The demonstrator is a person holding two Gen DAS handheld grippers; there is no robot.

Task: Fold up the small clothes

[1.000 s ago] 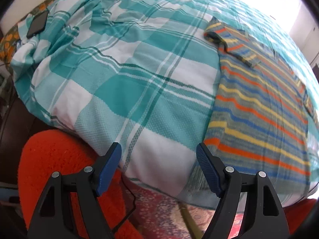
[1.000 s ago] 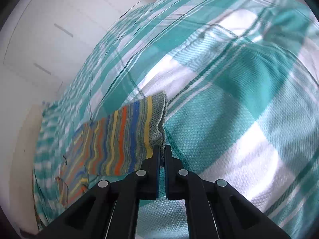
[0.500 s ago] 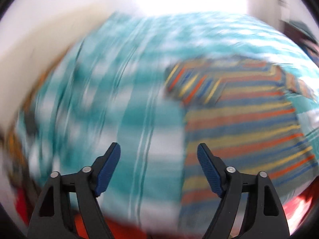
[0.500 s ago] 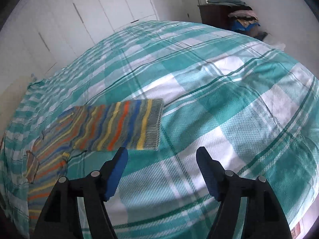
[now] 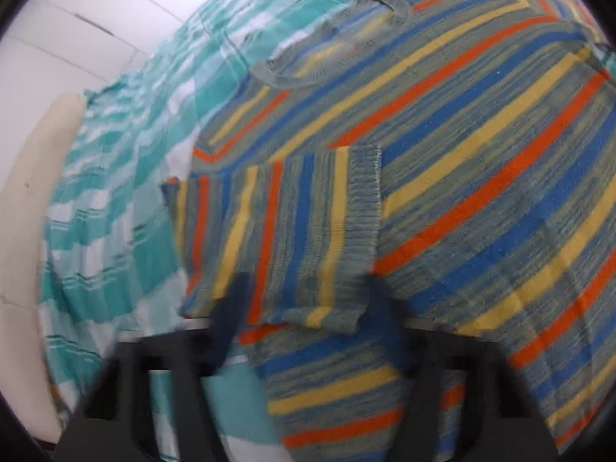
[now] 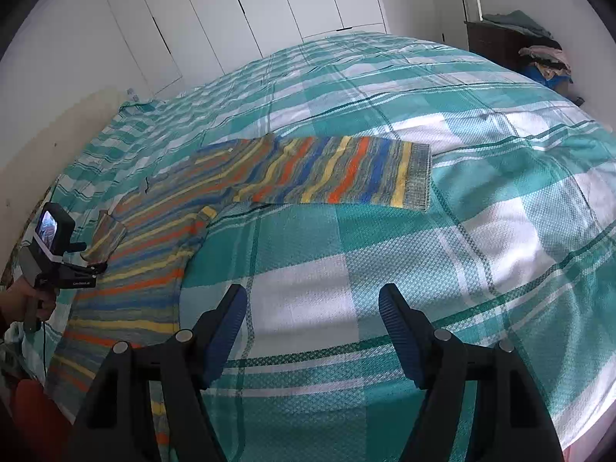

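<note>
The left gripper (image 5: 304,300) has its jaws spread, a folded sleeve between them. The striped knitted sweater (image 6: 161,238) lies flat on the teal checked bedspread (image 6: 481,231), left of the right gripper (image 6: 312,327)'s released jaws; one sleeve stretches rightward.

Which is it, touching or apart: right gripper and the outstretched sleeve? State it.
Apart. Right wrist view: bare bedspread lies between the right gripper and the sleeve.
</note>
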